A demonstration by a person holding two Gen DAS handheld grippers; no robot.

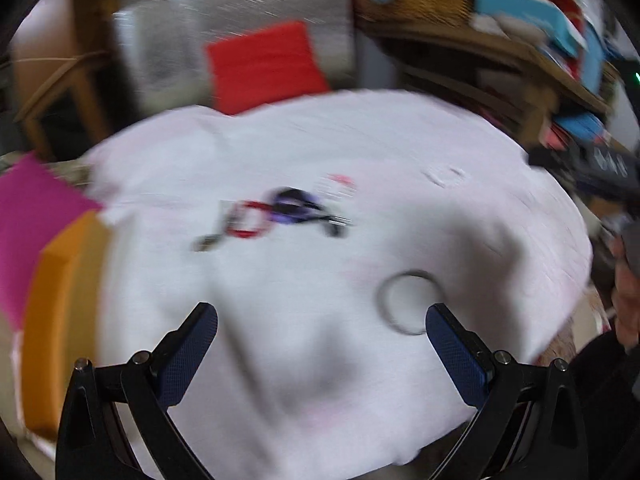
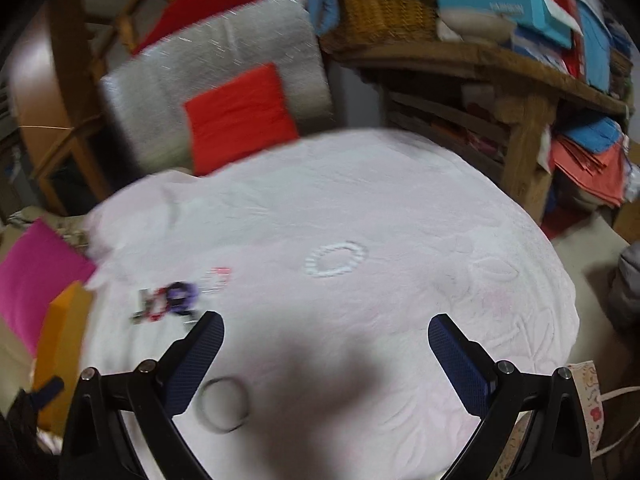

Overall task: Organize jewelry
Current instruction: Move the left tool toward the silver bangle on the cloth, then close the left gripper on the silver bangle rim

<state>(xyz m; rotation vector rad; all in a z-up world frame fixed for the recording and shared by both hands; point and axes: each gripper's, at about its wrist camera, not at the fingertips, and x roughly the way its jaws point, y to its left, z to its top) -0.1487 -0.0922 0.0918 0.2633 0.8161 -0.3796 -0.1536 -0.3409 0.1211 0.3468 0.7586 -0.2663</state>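
A white cloth [image 1: 304, 320] covers a round table. On it lies a blurred cluster of jewelry [image 1: 280, 212]: a red bracelet, a purple and black piece, and a pink-white piece. A thin dark bangle [image 1: 408, 304] lies by my left gripper's right finger. A white bead bracelet [image 1: 444, 176] lies farther back. My left gripper [image 1: 322, 318] is open and empty above the cloth. In the right wrist view my right gripper [image 2: 326, 328] is open and empty; the bangle [image 2: 224, 404] is by its left finger, the white bracelet [image 2: 336, 260] ahead, the cluster [image 2: 176, 296] to the left.
An orange box [image 1: 60, 320] and a magenta box [image 1: 32, 216] stand at the table's left edge. A red cushion [image 2: 240, 116] on a silver chair is behind the table. A wooden shelf [image 2: 520, 76] with a basket and boxes is at the back right.
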